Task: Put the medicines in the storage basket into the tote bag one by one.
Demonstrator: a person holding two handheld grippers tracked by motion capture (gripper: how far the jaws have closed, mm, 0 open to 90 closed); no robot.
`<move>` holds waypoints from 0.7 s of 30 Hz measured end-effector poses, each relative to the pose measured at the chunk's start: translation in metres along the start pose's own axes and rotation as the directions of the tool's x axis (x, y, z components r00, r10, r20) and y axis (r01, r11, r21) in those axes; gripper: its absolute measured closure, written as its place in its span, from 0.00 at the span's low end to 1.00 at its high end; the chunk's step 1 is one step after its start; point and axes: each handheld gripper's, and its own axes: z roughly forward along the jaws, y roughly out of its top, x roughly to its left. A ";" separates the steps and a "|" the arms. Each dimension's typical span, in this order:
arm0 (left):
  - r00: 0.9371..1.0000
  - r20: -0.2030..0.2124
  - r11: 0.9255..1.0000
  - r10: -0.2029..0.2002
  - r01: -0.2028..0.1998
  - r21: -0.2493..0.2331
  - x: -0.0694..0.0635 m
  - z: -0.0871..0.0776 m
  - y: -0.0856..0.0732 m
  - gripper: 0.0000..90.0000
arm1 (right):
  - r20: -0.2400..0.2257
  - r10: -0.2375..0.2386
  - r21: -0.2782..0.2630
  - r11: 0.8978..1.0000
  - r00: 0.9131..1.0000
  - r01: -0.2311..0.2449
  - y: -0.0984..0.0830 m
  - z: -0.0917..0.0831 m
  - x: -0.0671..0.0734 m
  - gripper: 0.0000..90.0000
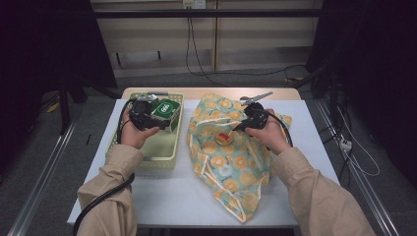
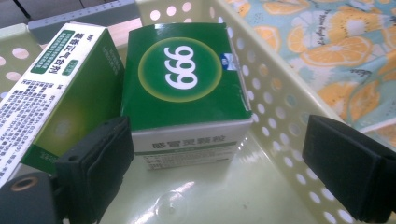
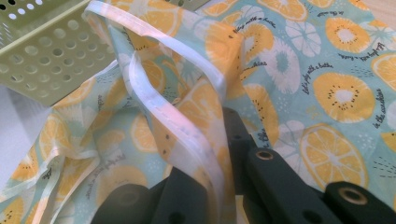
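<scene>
My left gripper (image 2: 222, 163) reaches into a pale green perforated basket (image 2: 280, 107), jaws wide open. A green box marked 999 (image 2: 187, 88) lies just ahead of the pads, and neither pad presses on it. Beside it leans a longer green-and-white box (image 2: 51, 88). From the high view, the left gripper (image 1: 145, 114) is over the basket's (image 1: 160, 150) far end, near the 999 box (image 1: 165, 108). My right gripper (image 3: 212, 154) is shut on the white-trimmed rim of an orange-slice patterned cloth bag (image 3: 327, 93). It (image 1: 252, 119) holds the bag (image 1: 231, 162) up at its mouth, where something red (image 1: 223, 136) shows.
The basket and bag sit side by side on a white table (image 1: 187, 196). The bag spreads toward the table's front edge. A corner of the basket (image 3: 42, 51) stands close to the bag's lifted rim. Cables trail from both grippers along the sleeves.
</scene>
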 end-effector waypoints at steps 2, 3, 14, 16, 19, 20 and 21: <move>1.000 -0.006 1.000 0.005 -0.005 0.000 0.000 0.003 0.001 0.09 | -0.002 -0.002 -0.002 1.000 1.000 0.002 0.000 0.000 0.000 0.99; 1.000 -0.010 1.000 0.010 -0.010 0.003 0.000 0.004 0.001 0.09 | -0.002 -0.001 -0.001 1.000 1.000 0.001 0.000 0.000 0.000 0.99; 0.998 -0.067 1.000 0.003 -0.003 0.004 0.006 0.017 0.006 0.07 | -0.014 0.007 0.000 1.000 1.000 -0.007 -0.003 0.002 -0.001 0.99; 0.997 -0.072 1.000 0.009 -0.007 0.015 0.008 0.018 0.006 0.07 | -0.015 0.007 0.000 1.000 1.000 -0.007 -0.003 0.002 -0.002 0.99; 0.997 -0.071 1.000 0.007 -0.005 0.025 0.010 0.023 0.007 0.07 | -0.014 0.009 -0.002 1.000 1.000 -0.009 -0.003 0.002 -0.003 0.99; 0.997 -0.079 0.999 0.015 -0.013 0.033 0.010 0.024 0.007 0.07 | -0.015 0.011 -0.004 1.000 1.000 -0.011 -0.003 0.002 -0.004 0.99; 0.997 -0.077 0.999 0.008 -0.006 0.033 0.010 0.026 0.008 0.06 | -0.015 0.011 -0.004 1.000 1.000 -0.011 -0.003 0.002 -0.004 0.99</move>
